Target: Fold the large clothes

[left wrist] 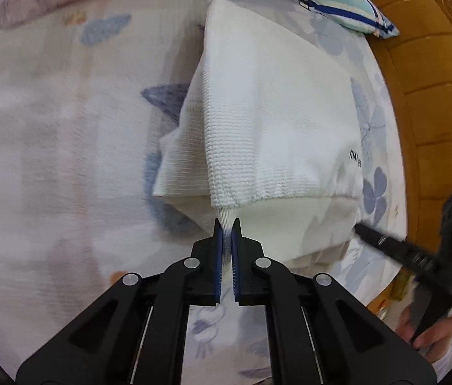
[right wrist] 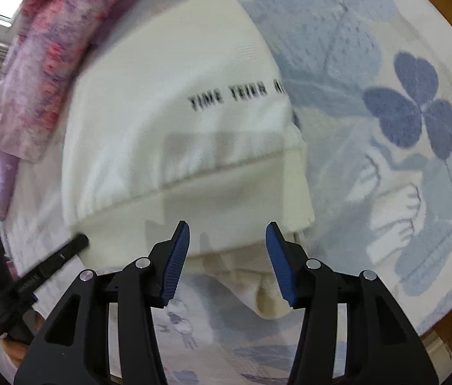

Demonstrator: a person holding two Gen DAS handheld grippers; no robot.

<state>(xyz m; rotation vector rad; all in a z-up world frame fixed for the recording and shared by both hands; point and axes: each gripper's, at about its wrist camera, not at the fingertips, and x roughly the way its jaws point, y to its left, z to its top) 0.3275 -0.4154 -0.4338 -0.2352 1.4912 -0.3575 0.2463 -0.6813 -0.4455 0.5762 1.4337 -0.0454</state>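
A white knitted sweater (left wrist: 274, 122) lies partly folded on the flowered bed sheet (left wrist: 49, 128). My left gripper (left wrist: 227, 224) is shut on a ribbed cuff (left wrist: 226, 215) at the end of a folded sleeve. In the right wrist view the sweater (right wrist: 178, 128) shows black lettering, and its hem lies just beyond my right gripper (right wrist: 227, 227). That gripper's jaws stand apart above the hem with nothing pressed between them. The right gripper (left wrist: 418, 256) also shows at the right edge of the left wrist view, held by a hand (left wrist: 431, 333).
A pink and purple floral quilt (right wrist: 43, 57) is bunched along the far side of the bed. A pale pillow with blue stripes (left wrist: 344, 3) lies near the wooden bed frame (left wrist: 434, 80). The sheet's edge (right wrist: 434, 317) drops off close on the right.
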